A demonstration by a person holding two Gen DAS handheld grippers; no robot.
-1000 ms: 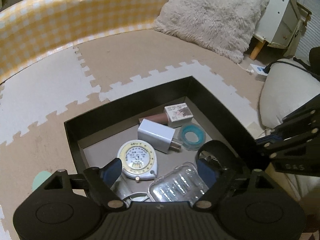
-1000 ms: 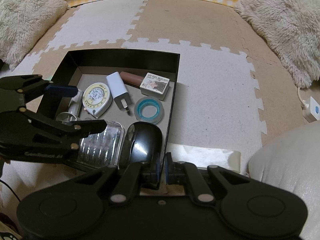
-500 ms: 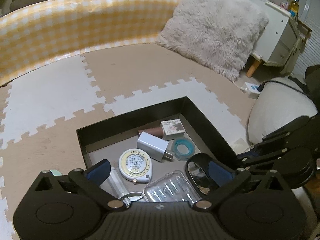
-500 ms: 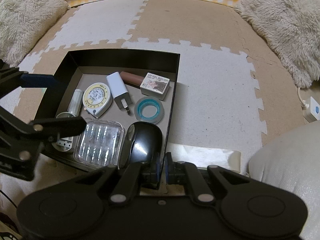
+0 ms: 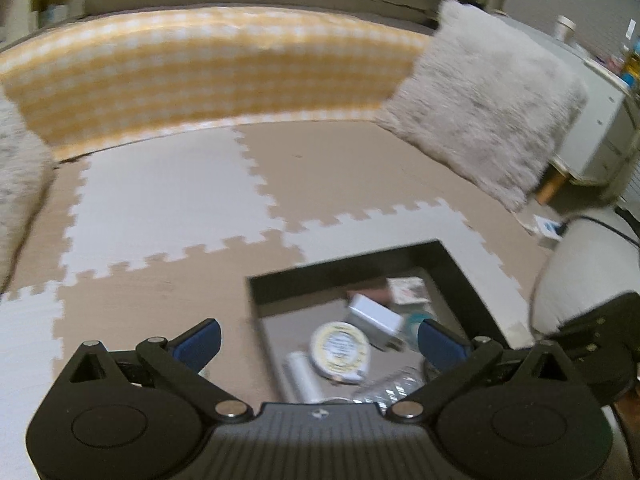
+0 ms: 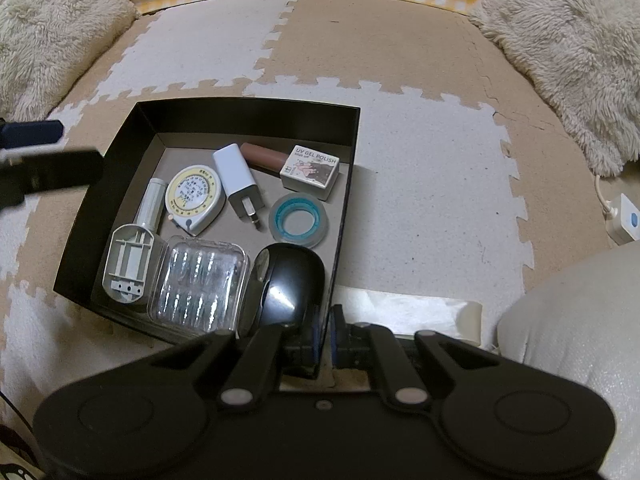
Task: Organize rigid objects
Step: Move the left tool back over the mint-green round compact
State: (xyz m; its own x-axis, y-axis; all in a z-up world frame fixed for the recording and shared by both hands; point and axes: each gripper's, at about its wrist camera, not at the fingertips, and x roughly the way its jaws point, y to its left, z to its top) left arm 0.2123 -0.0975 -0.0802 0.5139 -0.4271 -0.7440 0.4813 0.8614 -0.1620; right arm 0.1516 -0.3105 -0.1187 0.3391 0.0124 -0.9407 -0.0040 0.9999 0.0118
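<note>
Right gripper [image 6: 323, 336] clamps the black box's [image 6: 248, 114] near-right wall — mouse [image 6: 288, 284] just ahead.

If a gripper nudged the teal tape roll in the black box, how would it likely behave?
The teal tape roll lies flat, so it would probably slide, not roll. It looks thin and hollow, likely light. The black mouse and white charger sit close, so it may bump them.

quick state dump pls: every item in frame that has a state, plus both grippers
left gripper: open, empty, hovering by the box's left edge.
right gripper: shut on the near wall of the black box.
black box: open-topped, on the floor mat.
black mouse: in the box, near-right corner.
clear case: closed.
tape measure: lying flat, retracted.
charger plug: unplugged, lying flat.
UV gel polish box: closed.
</note>
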